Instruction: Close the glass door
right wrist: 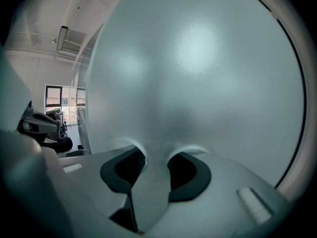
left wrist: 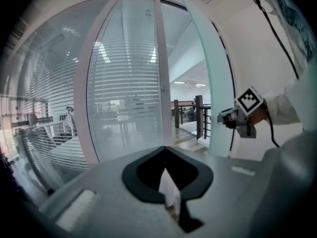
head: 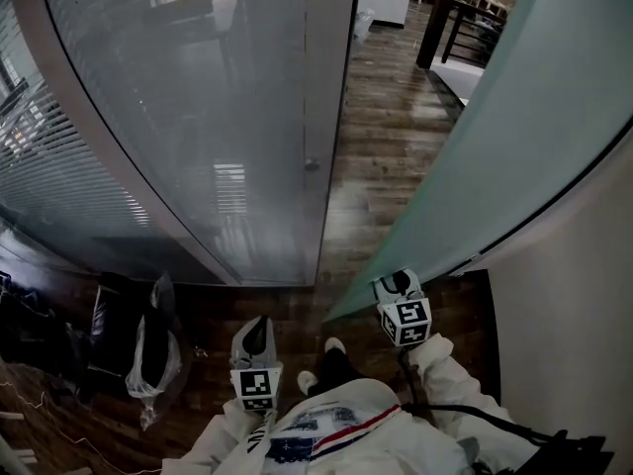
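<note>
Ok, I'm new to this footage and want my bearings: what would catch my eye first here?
The big pale-green frosted glass door sweeps across the right, swung open, with the right claw clamped on its edge. Opposite, at left, stands a glass wall with horizontal blinds; the left claw hangs free, low at centre-left.

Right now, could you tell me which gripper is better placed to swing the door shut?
Right. The right gripper is clamped on the door at its edge; the left gripper is off it, jaws together, empty.
</note>
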Demonstrator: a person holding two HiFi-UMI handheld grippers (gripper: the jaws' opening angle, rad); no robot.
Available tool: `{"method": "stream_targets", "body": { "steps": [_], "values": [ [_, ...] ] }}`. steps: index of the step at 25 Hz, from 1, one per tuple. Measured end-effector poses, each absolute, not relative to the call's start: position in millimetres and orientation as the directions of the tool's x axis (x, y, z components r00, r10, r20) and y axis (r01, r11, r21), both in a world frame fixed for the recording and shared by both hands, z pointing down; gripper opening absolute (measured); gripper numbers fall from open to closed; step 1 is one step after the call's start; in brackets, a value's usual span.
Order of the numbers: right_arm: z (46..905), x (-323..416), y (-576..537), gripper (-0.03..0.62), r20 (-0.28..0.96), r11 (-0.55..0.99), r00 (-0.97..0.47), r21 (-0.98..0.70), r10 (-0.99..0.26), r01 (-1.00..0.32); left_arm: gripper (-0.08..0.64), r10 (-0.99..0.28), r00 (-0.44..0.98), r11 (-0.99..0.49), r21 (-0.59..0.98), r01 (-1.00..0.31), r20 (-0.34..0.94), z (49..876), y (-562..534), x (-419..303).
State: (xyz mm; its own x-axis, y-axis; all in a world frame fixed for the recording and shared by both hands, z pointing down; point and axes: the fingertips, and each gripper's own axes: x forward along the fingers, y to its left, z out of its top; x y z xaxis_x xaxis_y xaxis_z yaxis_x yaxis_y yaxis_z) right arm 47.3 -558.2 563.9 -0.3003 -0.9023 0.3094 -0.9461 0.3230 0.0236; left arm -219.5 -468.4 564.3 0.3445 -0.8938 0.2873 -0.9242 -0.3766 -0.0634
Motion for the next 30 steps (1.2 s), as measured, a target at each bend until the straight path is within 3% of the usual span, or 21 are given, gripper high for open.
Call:
{"method": "stream_targets", "body": {
  "steps": [30],
  "values": [
    [560,27,-663,0.137,0.248,0.269,-0.252,0.040,-0.935,-0.962,0.002,-0.913,0.296,-0.337,-0.110,-0.935,0.281,561,-613,-204]
  ]
}}
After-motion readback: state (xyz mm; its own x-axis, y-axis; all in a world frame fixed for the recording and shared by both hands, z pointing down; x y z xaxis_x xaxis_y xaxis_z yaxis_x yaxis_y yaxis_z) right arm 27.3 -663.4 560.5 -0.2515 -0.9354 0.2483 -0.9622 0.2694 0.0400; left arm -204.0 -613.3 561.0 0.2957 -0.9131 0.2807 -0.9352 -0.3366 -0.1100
